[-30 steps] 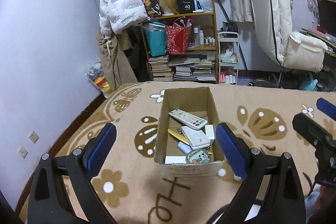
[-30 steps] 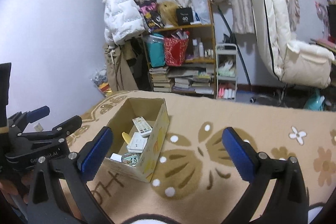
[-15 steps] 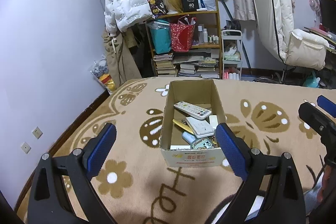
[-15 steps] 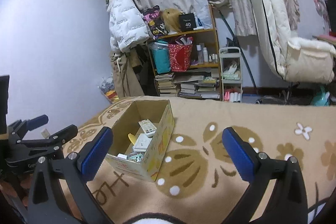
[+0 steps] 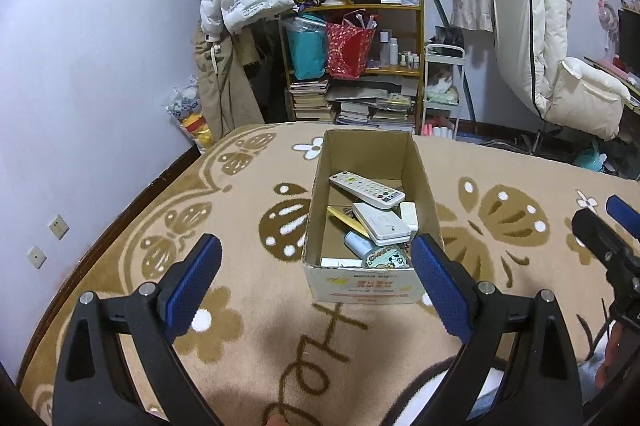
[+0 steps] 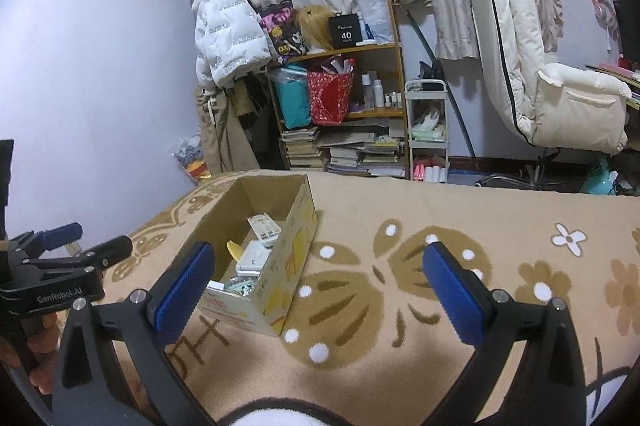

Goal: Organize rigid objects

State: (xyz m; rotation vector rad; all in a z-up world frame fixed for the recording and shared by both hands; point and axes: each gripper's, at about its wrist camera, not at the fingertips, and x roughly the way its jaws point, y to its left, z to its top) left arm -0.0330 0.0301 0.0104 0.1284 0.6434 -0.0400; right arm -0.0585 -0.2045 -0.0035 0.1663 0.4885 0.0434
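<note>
Two handheld grippers hover level over a tan patterned blanket, the left gripper spread wide and empty just near of an open cardboard box holding a white remote and small items, the right gripper likewise released, right of the box.

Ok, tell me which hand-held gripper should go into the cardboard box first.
Left, probably. The left hand-held gripper is open and faces the cardboard box head-on, framing its near end. The right hand-held gripper, also open, points mostly at bare blanket, with the box off to its left.
</note>
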